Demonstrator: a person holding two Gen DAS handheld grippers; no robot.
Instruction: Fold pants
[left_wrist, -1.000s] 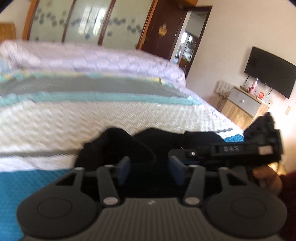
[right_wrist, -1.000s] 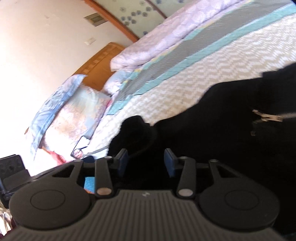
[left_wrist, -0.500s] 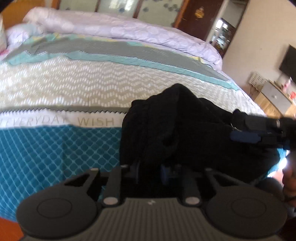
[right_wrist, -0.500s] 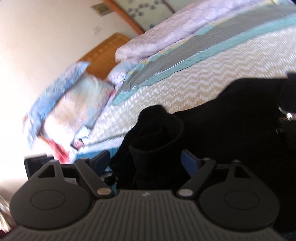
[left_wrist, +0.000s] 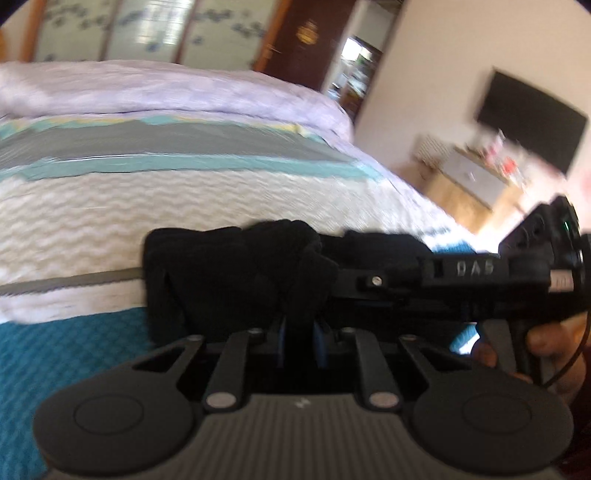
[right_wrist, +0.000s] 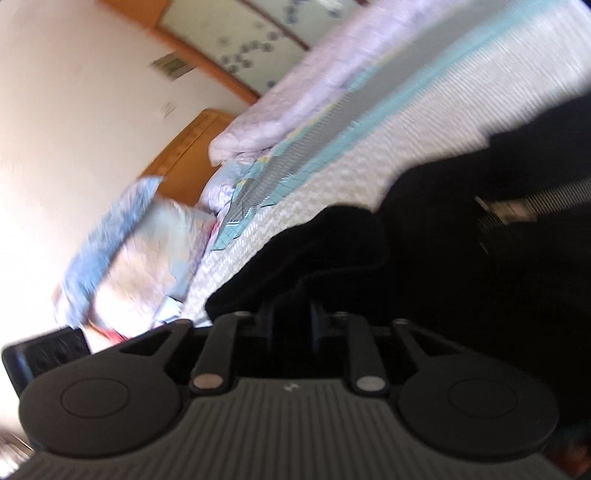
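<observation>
On the bed (left_wrist: 184, 221), over the white zigzag band of the bedspread and reaching the teal band below it, the black pants (left_wrist: 236, 273) lie bunched in a dark heap. My left gripper (left_wrist: 300, 341) has its blue-padded fingers (left_wrist: 282, 343) drawn nearly together, still closing a little, with a fold of the black cloth pinched between them. In the same left wrist view my right gripper's black body, lettered on its side, comes in from the right across the pants, with my hand (left_wrist: 546, 350) on its handle. In the right wrist view, the right gripper (right_wrist: 291, 325) is closing its fingers; black cloth sits between them, and the pads appear to press on it, though blur and darkness make the contact hard to read. A zipper (right_wrist: 532, 205) on the pants shows at the right of that view. A lilac quilt (left_wrist: 166, 88) lies folded along the far side of the bed; a patterned pillow (right_wrist: 147, 251) is by the wooden headboard (right_wrist: 184, 155). A dark television (left_wrist: 532, 122) hangs on the far wall above a low cabinet (left_wrist: 469, 181). Both views are motion-blurred.
</observation>
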